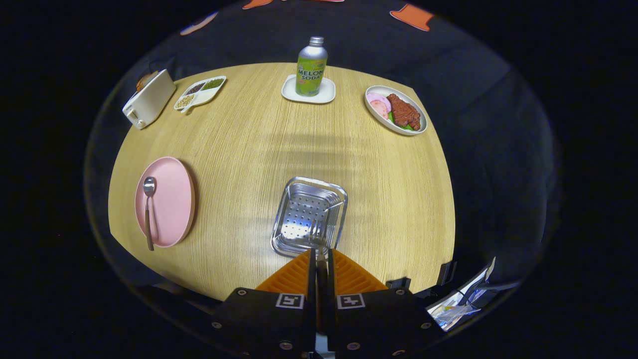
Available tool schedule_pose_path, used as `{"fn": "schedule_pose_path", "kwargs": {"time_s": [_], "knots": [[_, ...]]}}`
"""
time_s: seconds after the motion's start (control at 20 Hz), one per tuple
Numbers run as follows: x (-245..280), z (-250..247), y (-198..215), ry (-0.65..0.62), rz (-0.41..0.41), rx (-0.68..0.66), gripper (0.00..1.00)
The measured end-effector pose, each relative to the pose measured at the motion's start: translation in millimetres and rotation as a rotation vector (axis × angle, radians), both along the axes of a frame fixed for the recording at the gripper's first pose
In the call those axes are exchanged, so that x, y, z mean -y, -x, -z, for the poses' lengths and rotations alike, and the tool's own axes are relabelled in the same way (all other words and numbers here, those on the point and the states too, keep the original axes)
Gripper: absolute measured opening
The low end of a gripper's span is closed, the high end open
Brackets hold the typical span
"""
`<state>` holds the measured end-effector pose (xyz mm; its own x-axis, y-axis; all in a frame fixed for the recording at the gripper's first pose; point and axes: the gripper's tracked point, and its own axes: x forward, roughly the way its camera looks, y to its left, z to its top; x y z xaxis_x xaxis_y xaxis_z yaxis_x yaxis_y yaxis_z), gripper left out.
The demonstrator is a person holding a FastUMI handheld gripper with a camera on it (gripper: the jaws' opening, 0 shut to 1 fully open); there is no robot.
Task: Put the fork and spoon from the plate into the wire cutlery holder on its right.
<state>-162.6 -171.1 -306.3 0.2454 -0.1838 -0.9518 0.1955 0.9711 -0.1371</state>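
Observation:
My gripper [321, 255] hovers right over the near rim of the perforated metal cutlery holder [299, 199], which stands in the middle of the wooden table. Its orange fingers [291, 276] are shut on a thin metal piece that looks like the fork [317, 238]; the tines poke out ahead of the fingertips, into the holder's mouth. The fork's handle is hidden between the fingers. Well off to the holder's left, a pink plate [172, 199] carries the spoon [148, 209], bowl pointing away from me and handle reaching past the plate's near rim.
Along the far side stand a white toaster [148, 98], a divided snack dish [199, 92], a soda bottle [311, 66] on a white coaster, and a plate of meat [396, 109]. The table's near edge lies just under my fingers. Some papers [458, 304] lie off the table's near right corner.

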Motion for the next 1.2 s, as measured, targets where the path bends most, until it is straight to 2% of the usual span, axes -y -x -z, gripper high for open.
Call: {"fn": "schedule_pose_path", "kwargs": {"time_s": [0.15, 0.3, 0.55, 0.75, 0.85, 0.9, 1.05, 1.2], "knots": [[9.2, -8.5, -22.8, 0.029, 0.058, 0.12, 0.1], [10.7, -33.8, -54.8, 0.049, 0.076, 0.308, 0.1], [-3.4, -97.0, -102.0, 0.07, 0.067, 0.638, 0.14], [-18.3, -148.2, -127.0, 0.096, 0.051, 0.846, 0.21], [-28.8, -171.3, -136.3, 0.115, 0.027, 0.929, 0.31], [-32.4, -182.7, -139.9, 0.137, 0.017, 0.96, 0.41], [-47.1, -210.2, -148.4, 0.187, -0.02, 1.037, 0.58], [-76.9, -232.9, -157.4, 0.166, -0.071, 1.102, 0.73]]}}
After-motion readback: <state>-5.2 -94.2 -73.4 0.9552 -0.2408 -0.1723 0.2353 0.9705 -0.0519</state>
